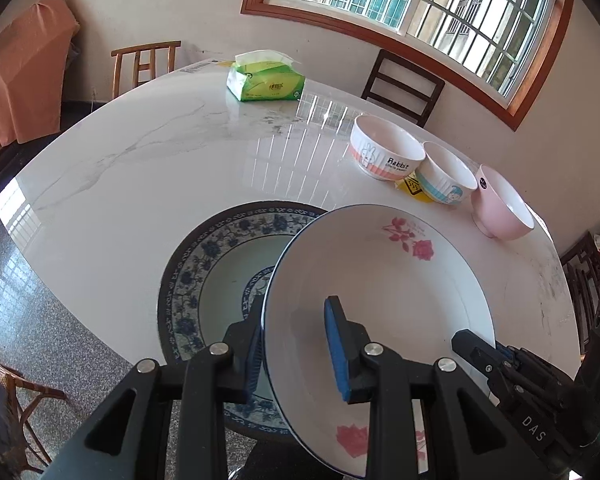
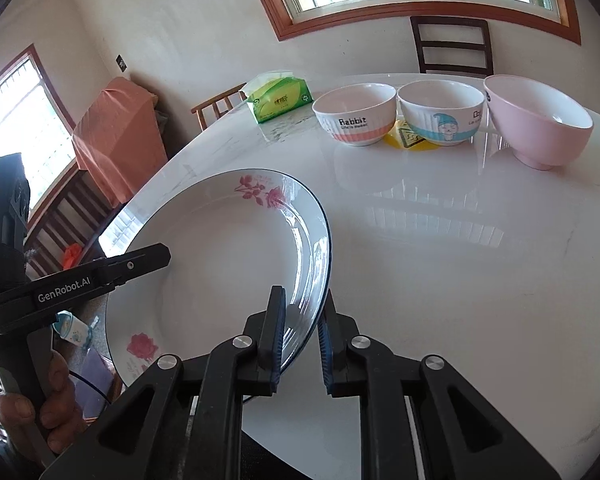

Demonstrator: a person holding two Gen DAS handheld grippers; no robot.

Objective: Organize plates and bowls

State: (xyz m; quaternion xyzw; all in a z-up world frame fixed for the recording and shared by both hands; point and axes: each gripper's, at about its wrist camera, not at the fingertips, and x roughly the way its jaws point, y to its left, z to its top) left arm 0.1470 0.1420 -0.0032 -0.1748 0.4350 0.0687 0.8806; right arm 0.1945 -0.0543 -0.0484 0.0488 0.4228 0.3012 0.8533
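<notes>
Bright daylight from the barred window [image 1: 416, 4], overexposed side window [image 2: 16, 120] in the right wrist view, striped glare on the glossy marble table [image 1: 140, 168], soft shadows beneath the bowls, sharp focus, strong fisheye curvature, black vignetted corners

Both wrist cams look down-fwd, close; share rose plate [image 1: 380, 280], bowls [image 2: 440, 120].

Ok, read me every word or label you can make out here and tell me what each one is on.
"Rabbit": orange bowl; the smaller line beneath is too small to read.
"GenRobot.AI": left gripper finger.
"DAS": right gripper finger.
Blue bowl: lettering cut off, unreadable.
Tissue pack: logo too blurred.
Yellow sticker: a sign, no legible words.
Rose plate: script near the roses too small.
</notes>
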